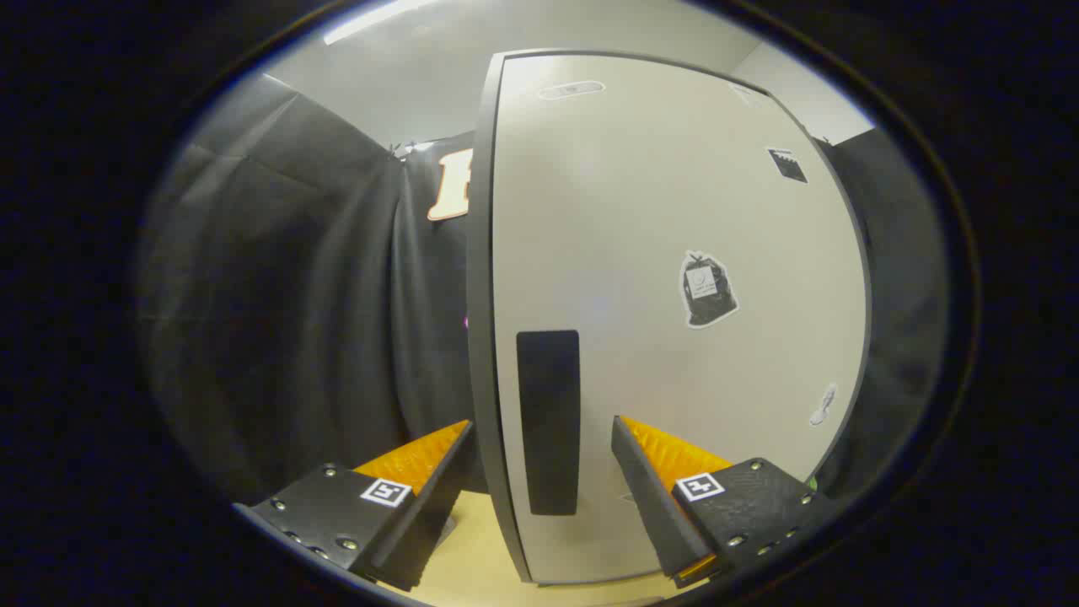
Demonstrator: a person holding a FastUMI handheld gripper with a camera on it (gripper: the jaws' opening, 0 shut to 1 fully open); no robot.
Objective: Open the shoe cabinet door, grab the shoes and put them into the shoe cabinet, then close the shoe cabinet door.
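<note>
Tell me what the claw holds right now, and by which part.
Nothing is held. The claw is open, its fingers either side of the door edge and its black handle, not pressing on them.

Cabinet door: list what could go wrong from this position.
1. The open tongs straddle the cabinet door at its free edge, one finger on each side of it. Closing now might pinch the thin panel rather than the dark handle strip, and the grip could slip.
2. The fingers sit close to the panel, so swinging the door without keeping them aligned could scrape or jam it.
</note>
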